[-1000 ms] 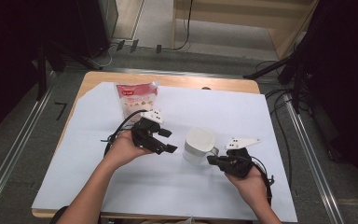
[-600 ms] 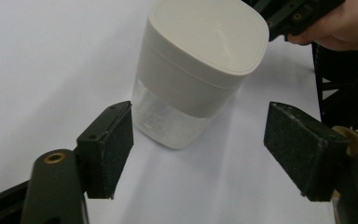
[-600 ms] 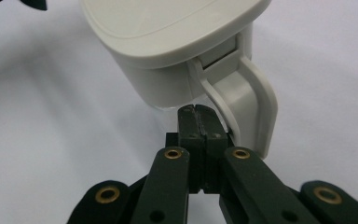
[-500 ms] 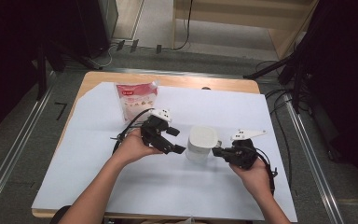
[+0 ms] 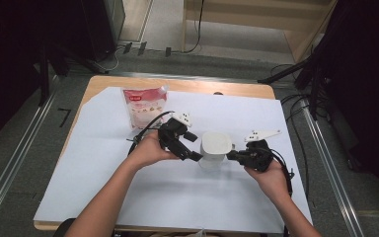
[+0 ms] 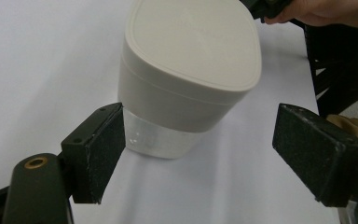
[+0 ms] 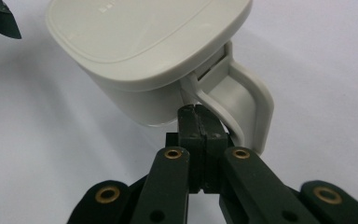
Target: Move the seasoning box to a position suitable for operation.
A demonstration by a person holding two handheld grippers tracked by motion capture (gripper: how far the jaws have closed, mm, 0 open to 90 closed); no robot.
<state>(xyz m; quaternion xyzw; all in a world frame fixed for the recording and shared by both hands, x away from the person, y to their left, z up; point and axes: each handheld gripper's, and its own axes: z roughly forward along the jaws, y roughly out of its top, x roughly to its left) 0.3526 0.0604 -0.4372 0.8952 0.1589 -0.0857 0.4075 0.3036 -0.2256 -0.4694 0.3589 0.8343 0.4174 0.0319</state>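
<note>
A white jug (image 5: 215,148) with a flat lid stands in the middle of the table (image 5: 103,197). The left gripper (image 6: 200,154) has just been opening wide, with the jug just past its pads and untouched. The right gripper (image 7: 199,122) is squeezed closed at the jug's handle (image 7: 247,107). A pink bag (image 5: 145,106) stands at eleven o'clock from the jug; its writing is too small to read.

Upright lidded white jug (image 5: 215,148), mid-table

both forearms reach in from the near edge, grippers angled toward each other.
left gripper (image 5: 193,148) has just been opening, pads wide apart and touching nothing; right gripper (image 5: 230,156) has its jaws pressed together.
</note>
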